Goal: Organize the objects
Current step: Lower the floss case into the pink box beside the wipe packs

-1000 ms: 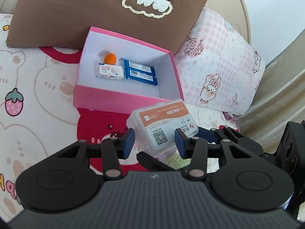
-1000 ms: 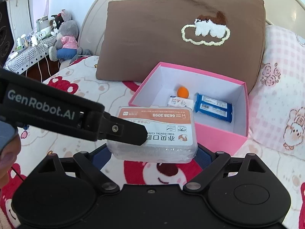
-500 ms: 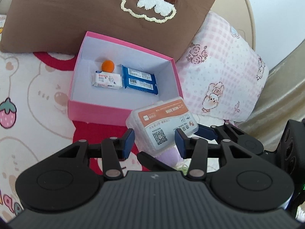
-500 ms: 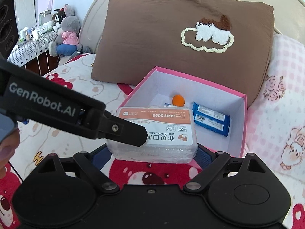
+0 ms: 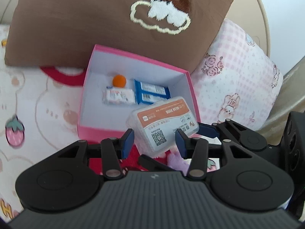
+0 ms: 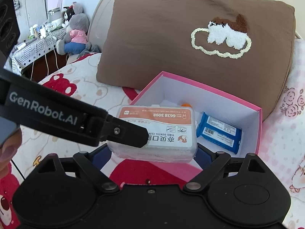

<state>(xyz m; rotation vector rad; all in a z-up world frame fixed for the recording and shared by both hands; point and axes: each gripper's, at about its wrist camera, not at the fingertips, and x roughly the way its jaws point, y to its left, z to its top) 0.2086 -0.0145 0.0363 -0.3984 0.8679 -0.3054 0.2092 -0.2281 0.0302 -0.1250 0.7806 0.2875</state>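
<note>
Clear plastic case (image 5: 164,123) between blue fingers (image 5: 127,143), over near corner of open pink box (image 5: 99,133).

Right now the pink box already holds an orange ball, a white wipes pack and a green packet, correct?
Not quite: the packet is blue, not green, as the right wrist view shows. The orange ball and white wipes pack do lie in the pink box.

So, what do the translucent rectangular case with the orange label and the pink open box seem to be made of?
The translucent rectangular case with the orange label looks like frosted, semi-clear plastic: light passes through its cloudy walls and rounded edges. The pink open box seems to be matte cardboard: thin straight walls, sharp folded corners, plain white inside, no shine.
</note>
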